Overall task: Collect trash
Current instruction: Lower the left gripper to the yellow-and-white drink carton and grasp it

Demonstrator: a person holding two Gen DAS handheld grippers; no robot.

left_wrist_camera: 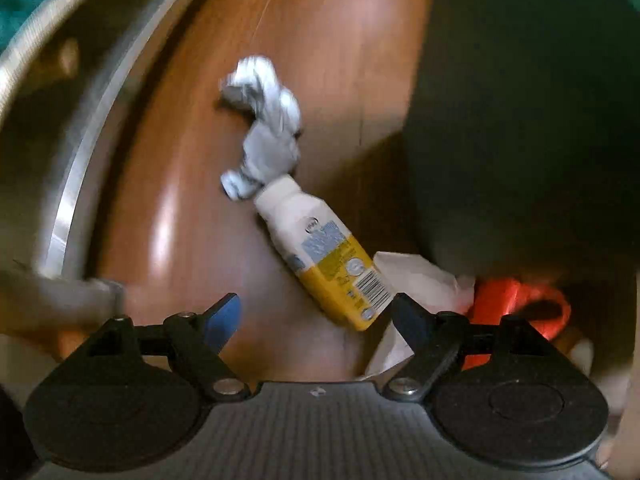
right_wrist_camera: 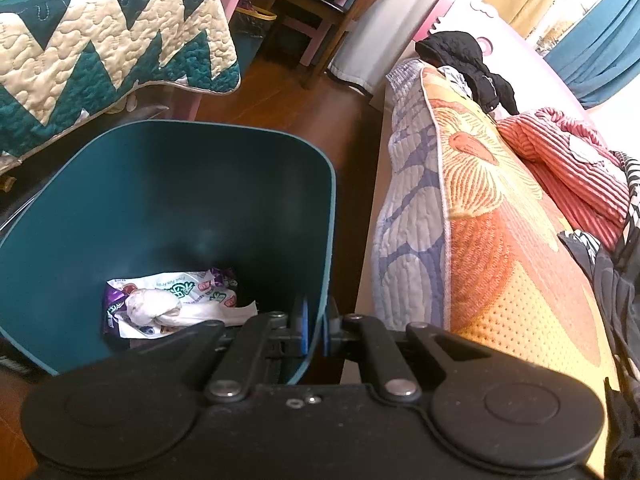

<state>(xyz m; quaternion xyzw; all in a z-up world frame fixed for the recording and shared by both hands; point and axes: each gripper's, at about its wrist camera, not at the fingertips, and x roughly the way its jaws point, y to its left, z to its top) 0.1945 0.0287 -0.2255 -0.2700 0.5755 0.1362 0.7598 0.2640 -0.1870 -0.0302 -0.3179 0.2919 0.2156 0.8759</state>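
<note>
In the left wrist view a white and yellow plastic bottle [left_wrist_camera: 326,256] lies on the wooden floor [left_wrist_camera: 192,200], cap end away from me. A crumpled grey-white tissue [left_wrist_camera: 262,128] lies just beyond its cap. My left gripper [left_wrist_camera: 316,318] is open and empty, low over the floor, with the bottle's base next to its right finger. White paper [left_wrist_camera: 420,280] and an orange wrapper [left_wrist_camera: 516,300] lie to the right. In the right wrist view my right gripper [right_wrist_camera: 315,330] is shut on the near rim of a teal trash bin [right_wrist_camera: 180,168]. The bin holds wrappers and a tissue wad [right_wrist_camera: 168,304].
A dark teal wall [left_wrist_camera: 520,120], probably the bin, fills the right of the left wrist view. A metal rail [left_wrist_camera: 92,184] curves along the left. In the right wrist view a bed with an orange quilt [right_wrist_camera: 500,240] stands right of the bin, and a zigzag quilt [right_wrist_camera: 100,48] hangs at the left.
</note>
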